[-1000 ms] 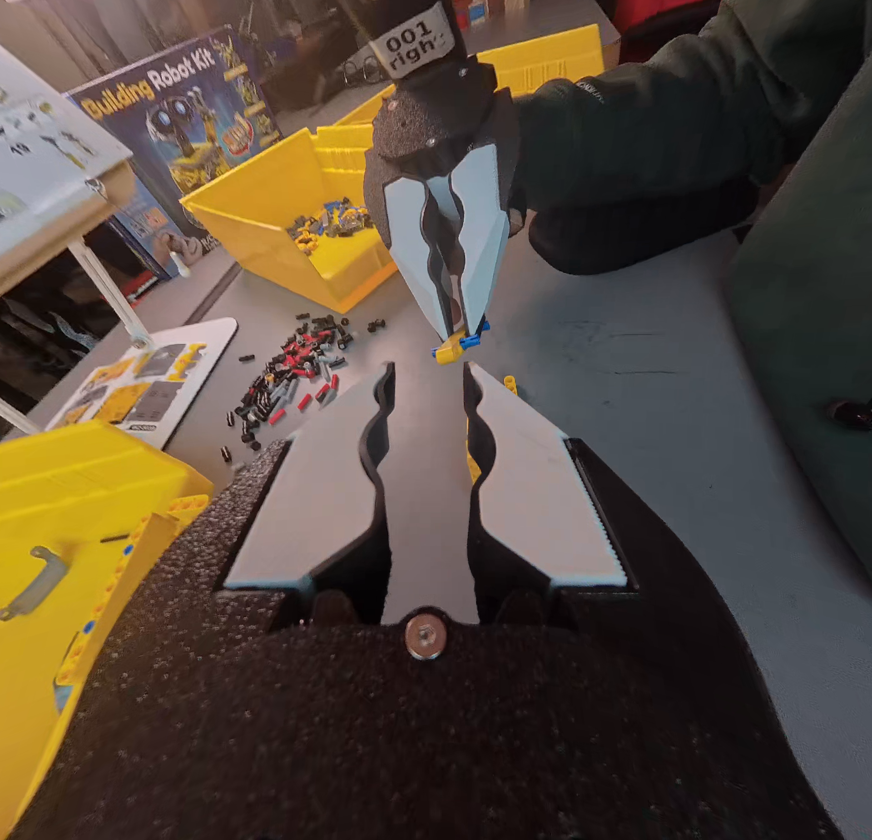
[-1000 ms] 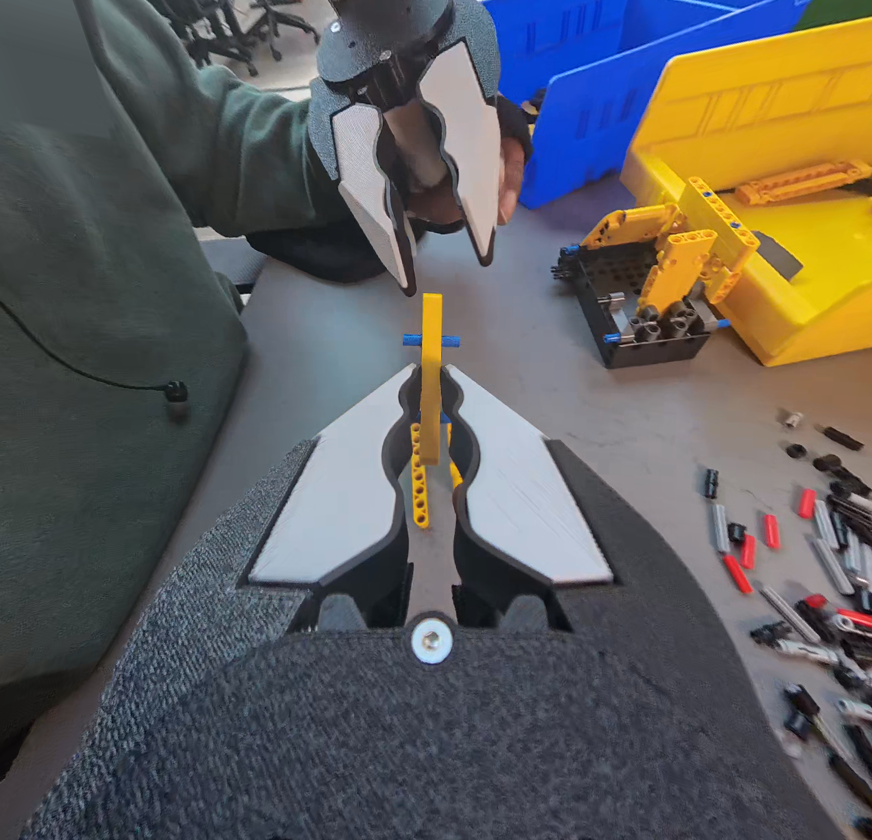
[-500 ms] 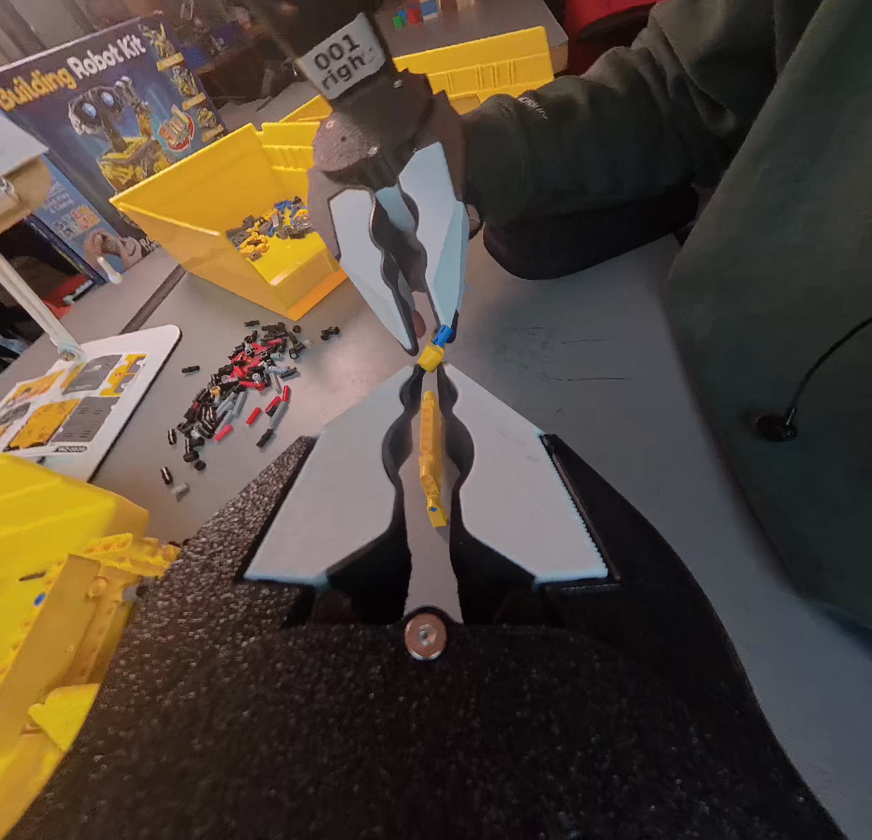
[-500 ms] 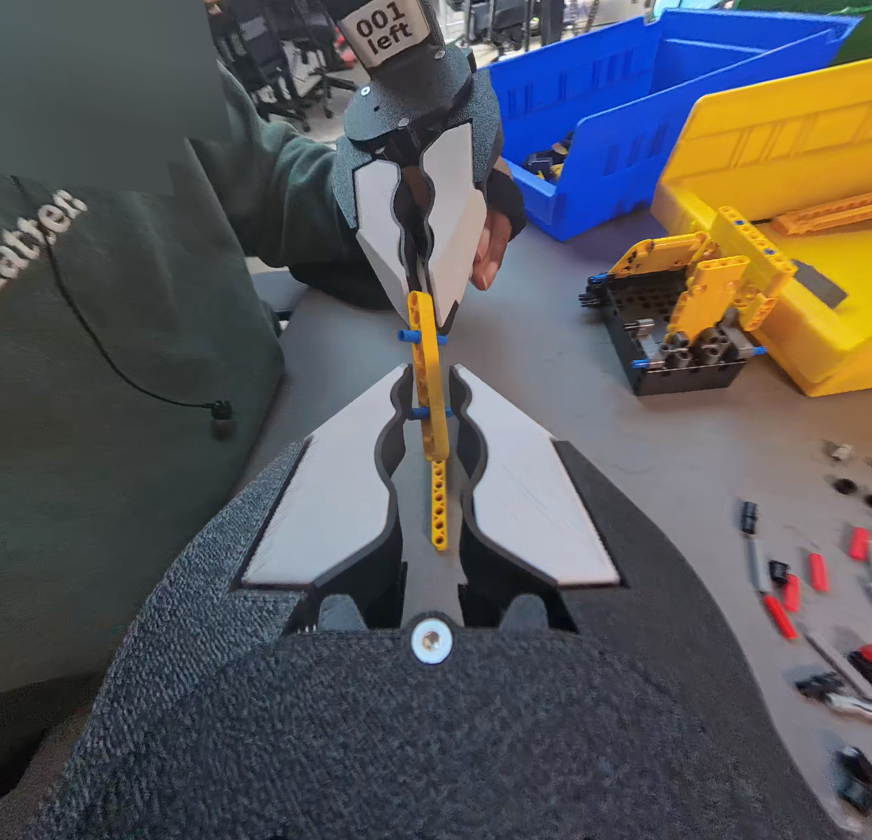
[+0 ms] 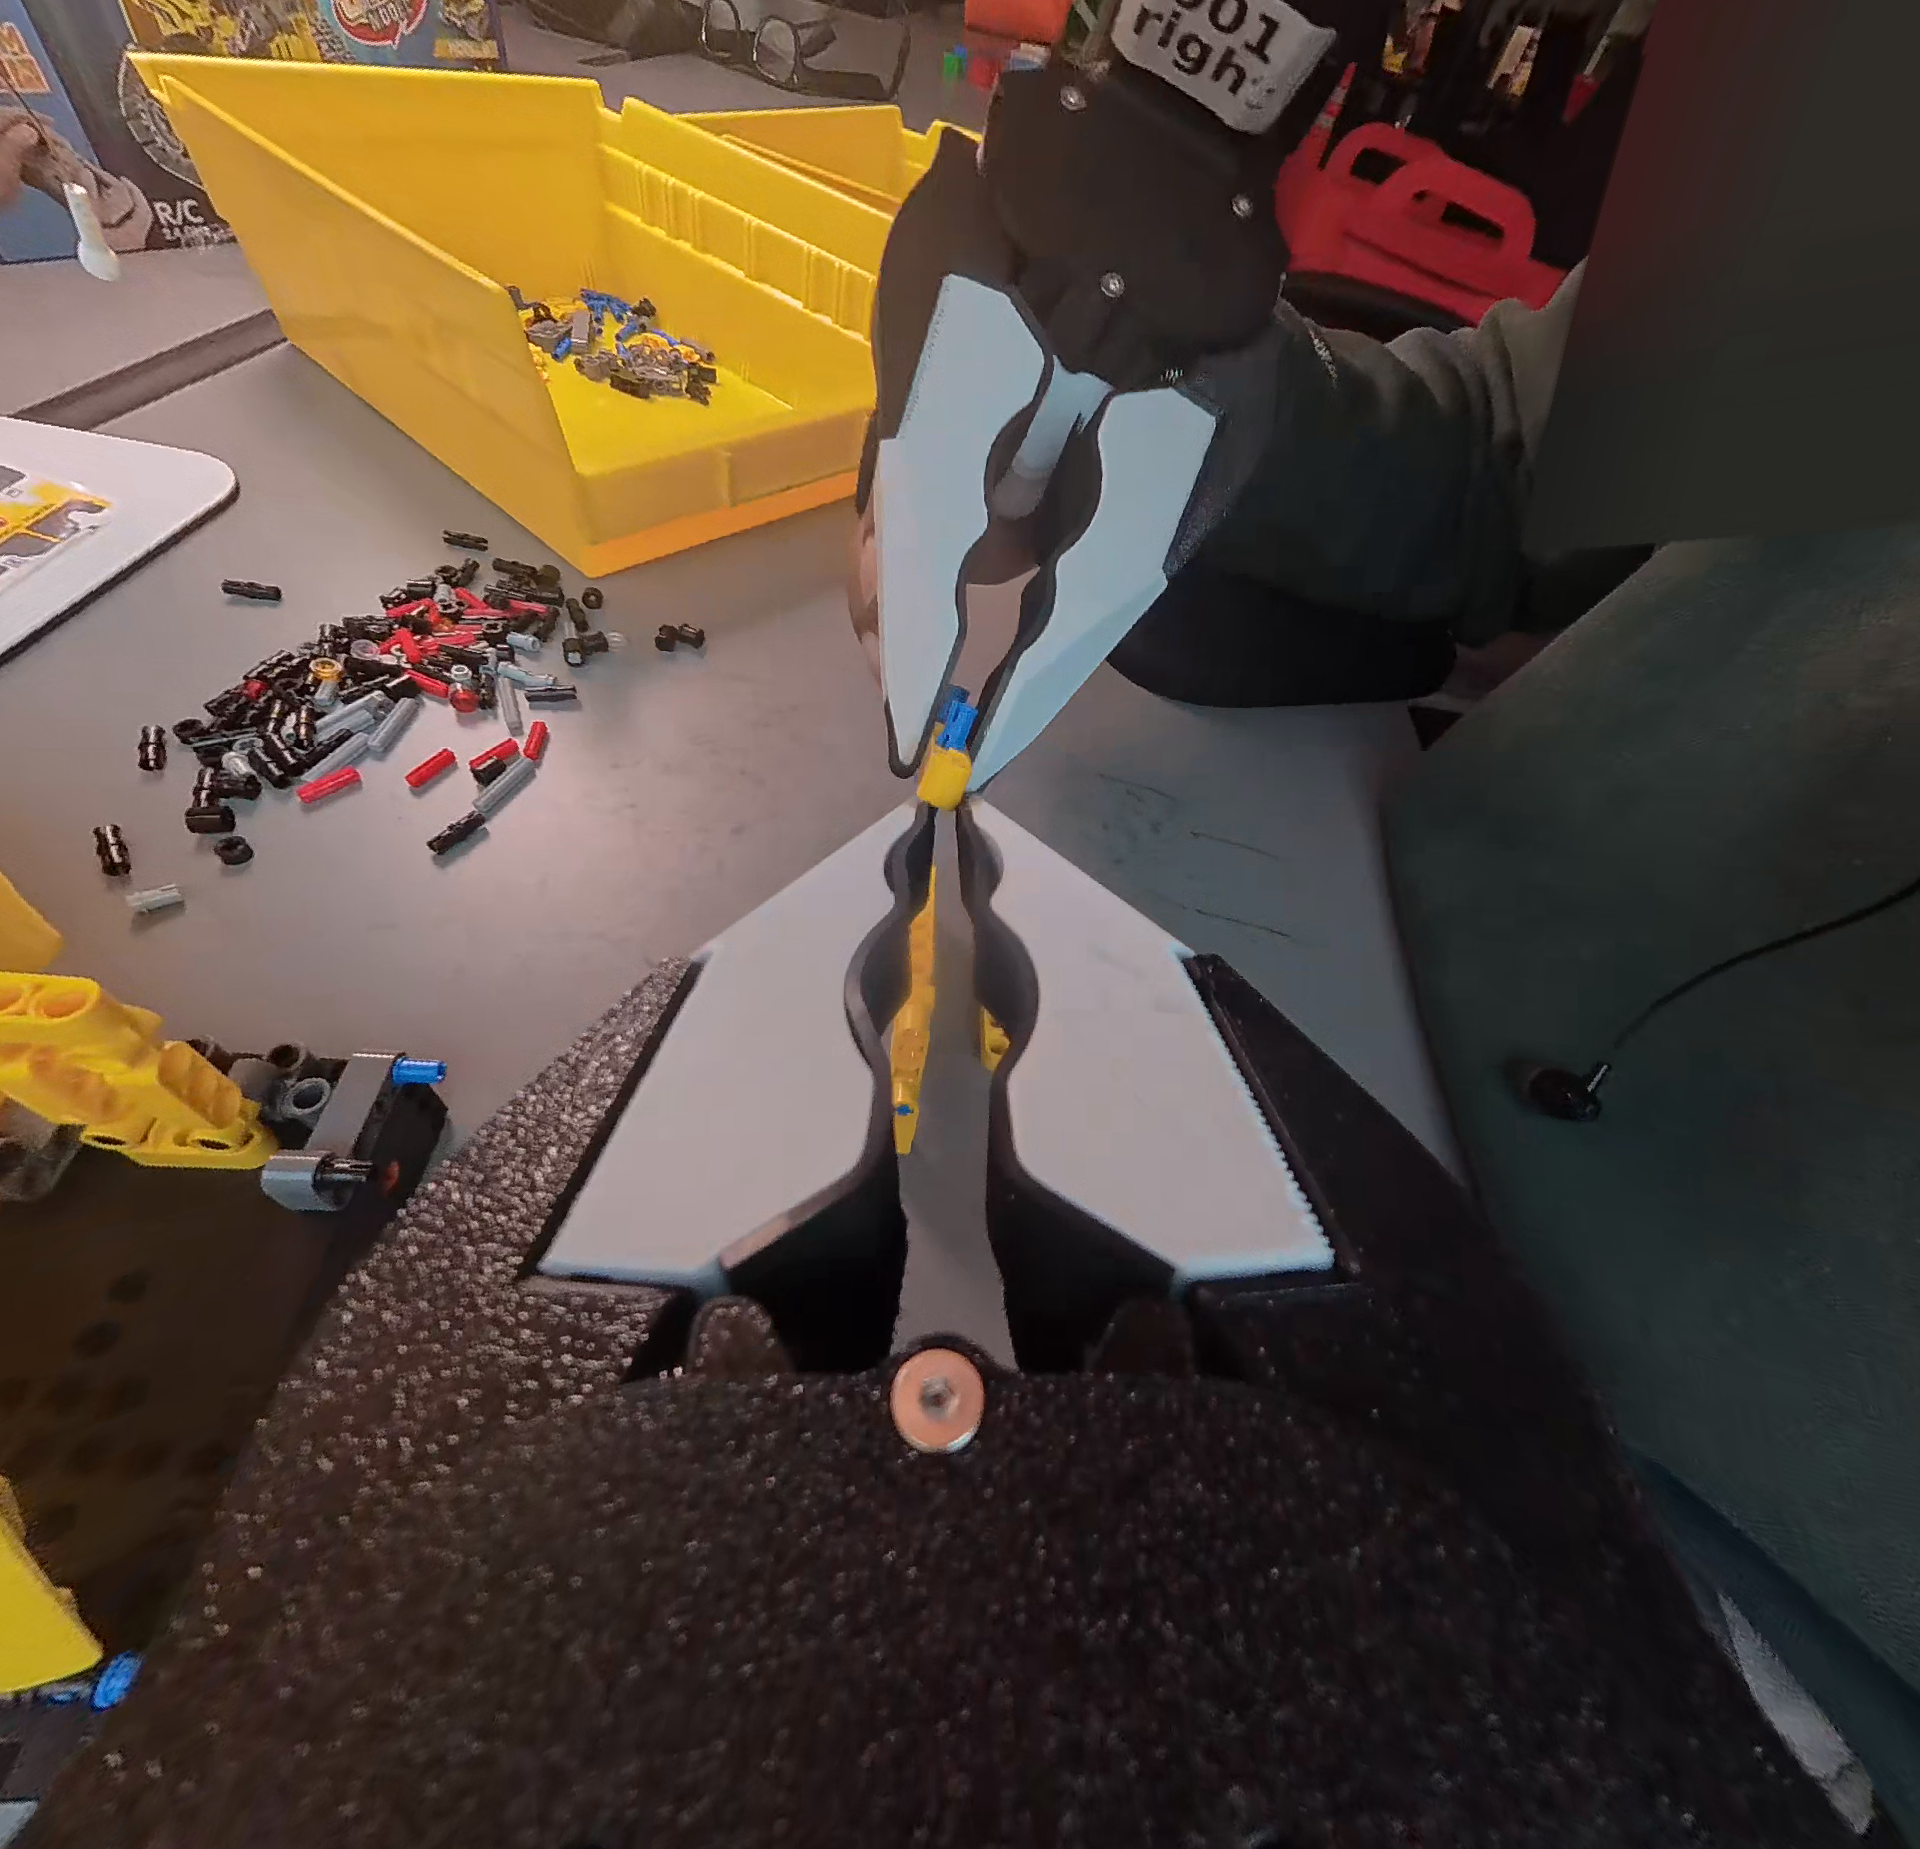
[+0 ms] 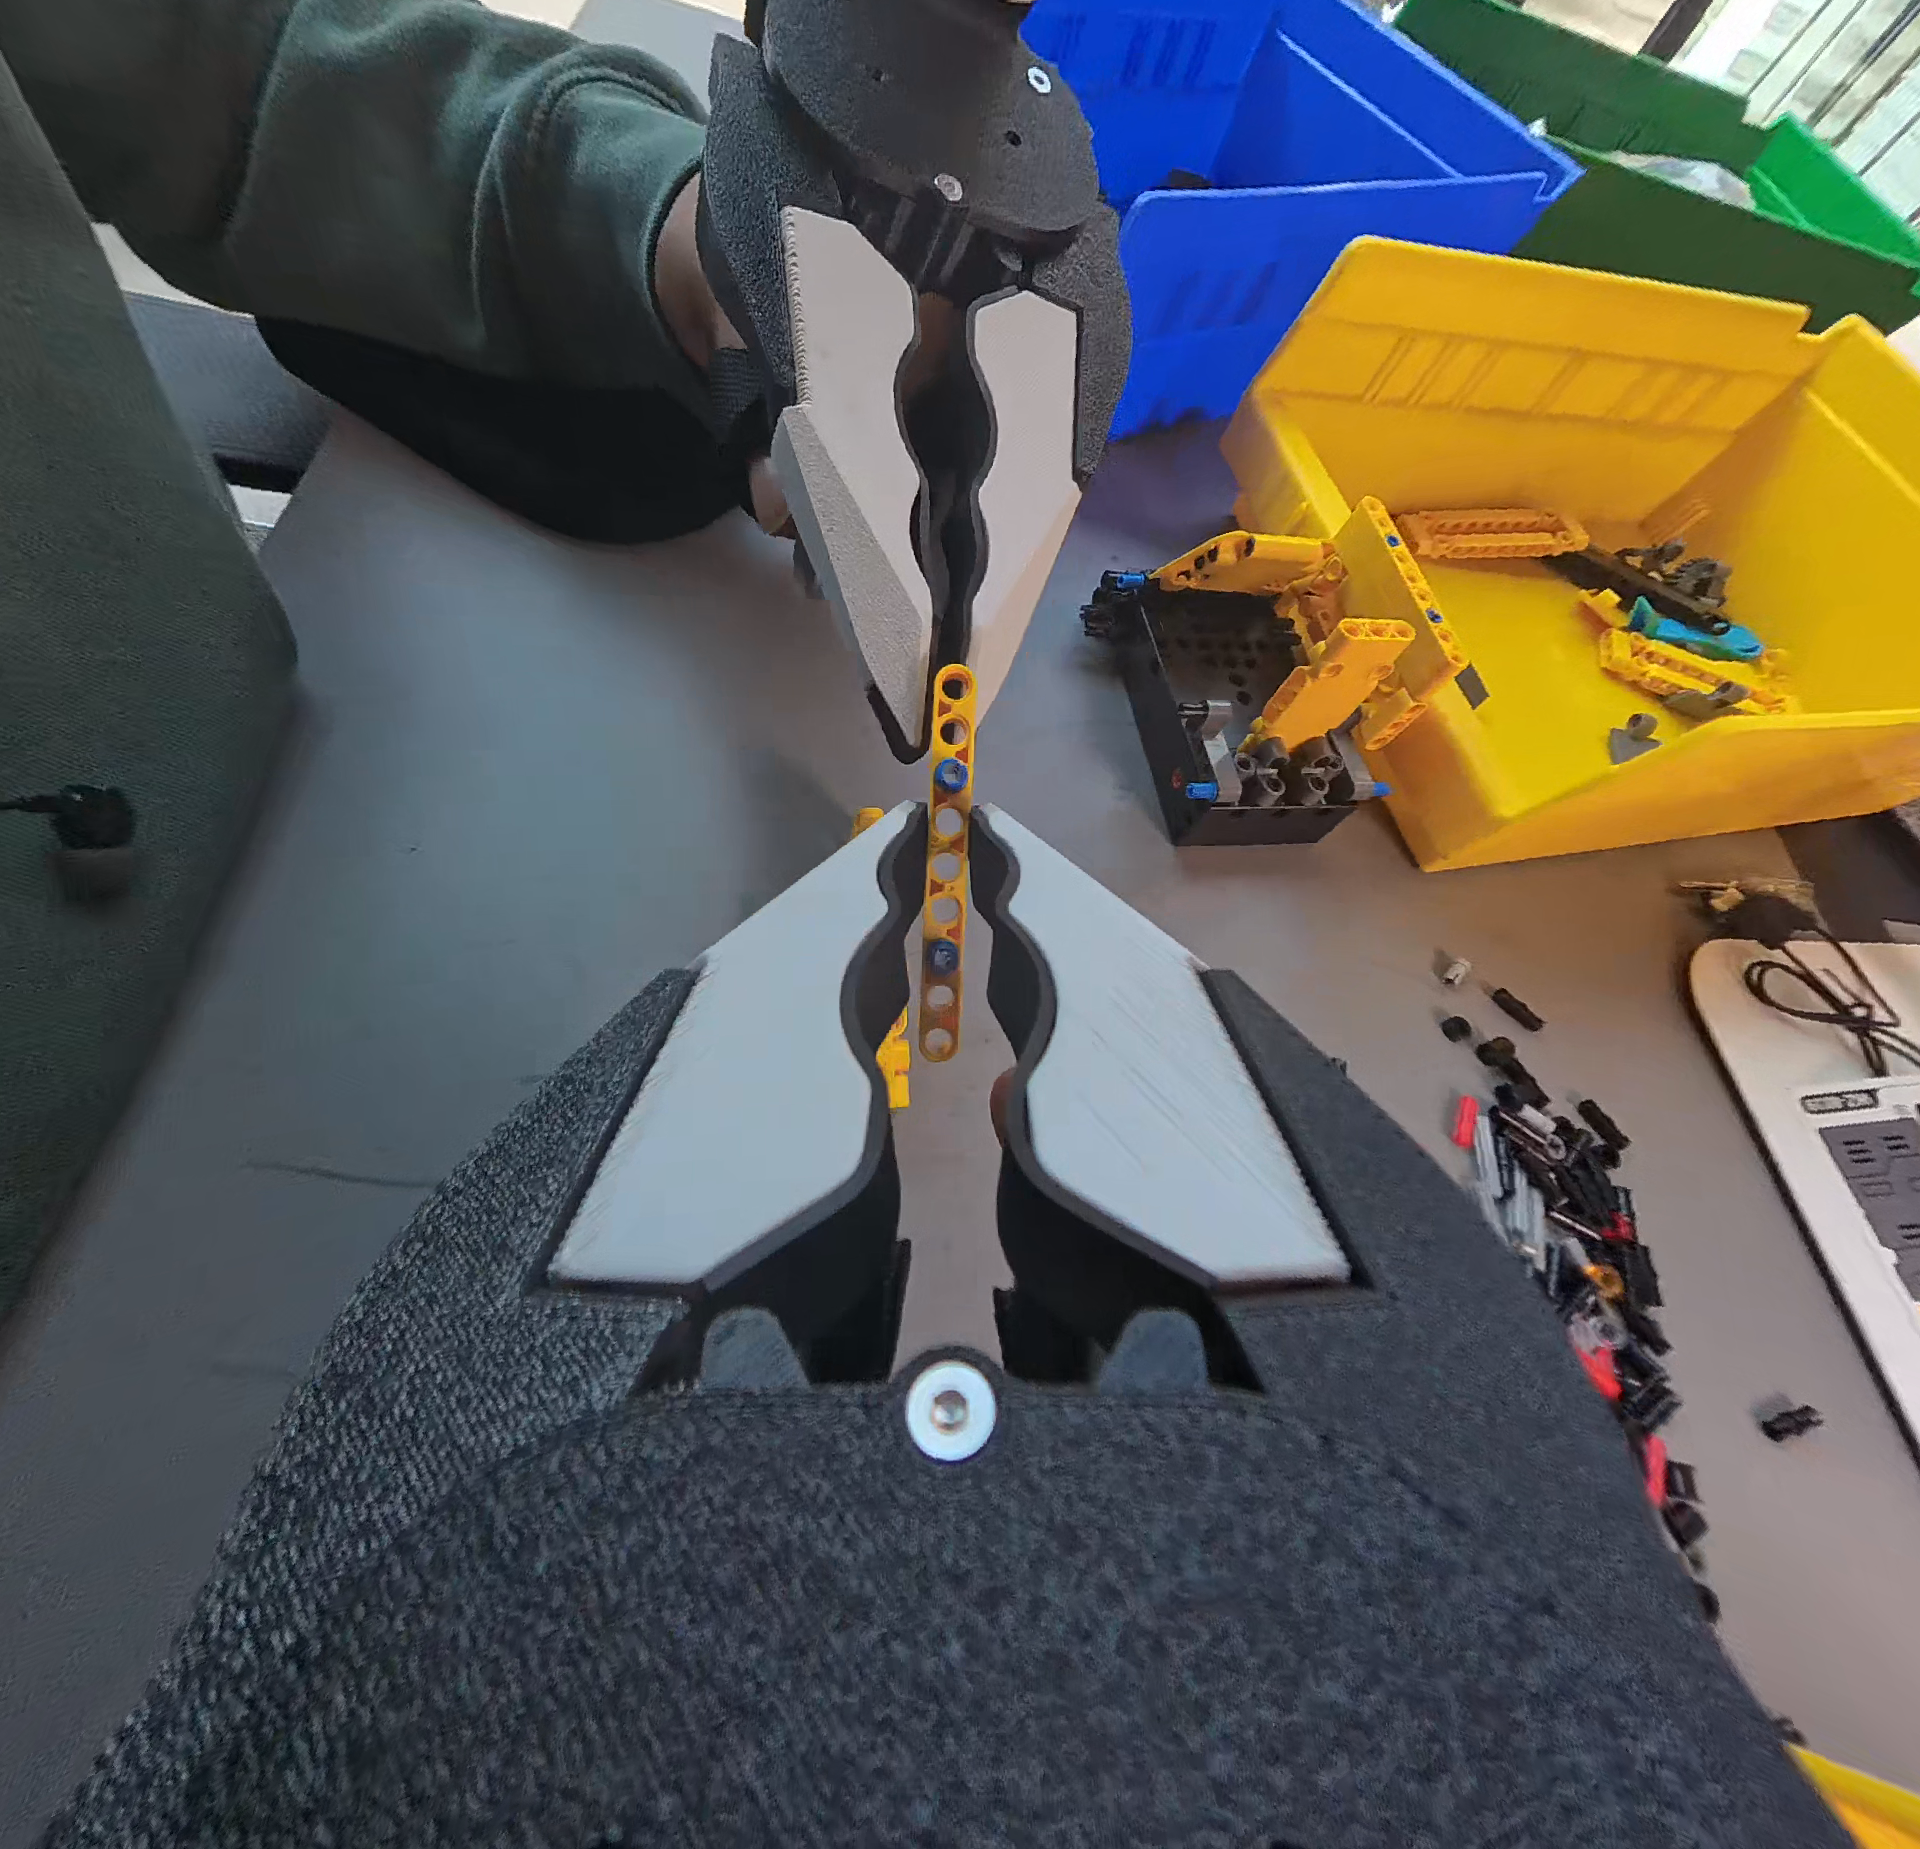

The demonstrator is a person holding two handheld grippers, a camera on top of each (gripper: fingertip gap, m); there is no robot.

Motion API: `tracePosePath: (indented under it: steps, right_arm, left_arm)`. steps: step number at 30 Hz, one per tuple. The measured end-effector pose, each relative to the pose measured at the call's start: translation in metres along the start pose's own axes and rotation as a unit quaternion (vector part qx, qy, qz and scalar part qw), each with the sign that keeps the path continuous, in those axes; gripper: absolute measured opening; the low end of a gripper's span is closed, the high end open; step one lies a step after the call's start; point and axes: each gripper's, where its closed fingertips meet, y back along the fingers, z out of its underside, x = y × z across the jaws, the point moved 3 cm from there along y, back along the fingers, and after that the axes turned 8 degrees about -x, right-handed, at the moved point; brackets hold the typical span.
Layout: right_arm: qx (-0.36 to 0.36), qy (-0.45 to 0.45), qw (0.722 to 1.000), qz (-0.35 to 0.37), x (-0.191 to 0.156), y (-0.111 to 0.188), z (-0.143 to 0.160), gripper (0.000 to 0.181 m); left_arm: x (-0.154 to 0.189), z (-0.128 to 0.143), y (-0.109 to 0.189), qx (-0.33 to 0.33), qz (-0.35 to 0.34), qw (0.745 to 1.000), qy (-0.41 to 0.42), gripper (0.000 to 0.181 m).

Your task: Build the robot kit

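Observation:
A yellow holed beam (image 6: 948,864) with blue pins in it, and a second yellow piece (image 6: 894,1061) behind it, hangs above the grey table (image 6: 520,760). My right gripper (image 6: 945,817) is shut on its middle. My left gripper (image 6: 940,729) comes from the far side and is shut on its far end. In the left wrist view, the beam (image 5: 914,1020) shows edge-on between the fingers of the left gripper (image 5: 940,812). The right gripper (image 5: 940,760) meets it tip to tip, with a blue pin (image 5: 954,724) showing at its tips.
A partly built black and yellow model (image 6: 1268,698) stands against a yellow bin (image 6: 1558,376); blue (image 6: 1299,137) and green (image 6: 1714,210) bins lie behind. Loose pins (image 5: 364,677) lie before another yellow bin (image 5: 416,272). An instruction sheet (image 5: 83,511) lies at left. The person's green sleeve (image 6: 416,137) reaches in. Only a small space, under 4 cm, lies between the two pairs of fingers.
A second ago my left gripper was open and short of the beam; it moved in and shut on the end. Both grippers have since turned together, so the beam's holed face shows.

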Motion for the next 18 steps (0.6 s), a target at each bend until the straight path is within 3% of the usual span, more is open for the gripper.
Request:
tracePosePath:
  steps: [1, 4, 6, 9, 18]
  right_arm:
    - [0.000, -0.012, 1.000, -0.005, 0.002, 0.000, 0.002, 0.007]
    - [-0.013, -0.062, 0.997, -0.050, 0.005, -0.003, 0.017, 0.007]
    - [-0.015, -0.085, 0.993, -0.077, 0.003, -0.006, 0.022, 0.007]
    - [-0.036, -0.086, 0.991, -0.098, -0.001, -0.014, 0.026, 0.007]
    - [-0.063, -0.087, 0.988, -0.114, -0.005, -0.025, 0.032, 0.007]
  left_arm:
    - [-0.001, 0.003, -0.001, -0.007, -0.001, 1.000, -0.002, 0.000]
    - [-0.002, 0.012, -0.002, -0.038, 0.008, 0.999, 0.001, 0.024]
    - [-0.003, 0.023, -0.006, -0.075, 0.015, 0.997, 0.002, 0.028]
    - [-0.008, 0.039, -0.017, -0.125, -0.013, 0.992, -0.018, 0.025]
    - [-0.008, 0.049, -0.030, -0.164, -0.021, 0.986, -0.022, 0.011]
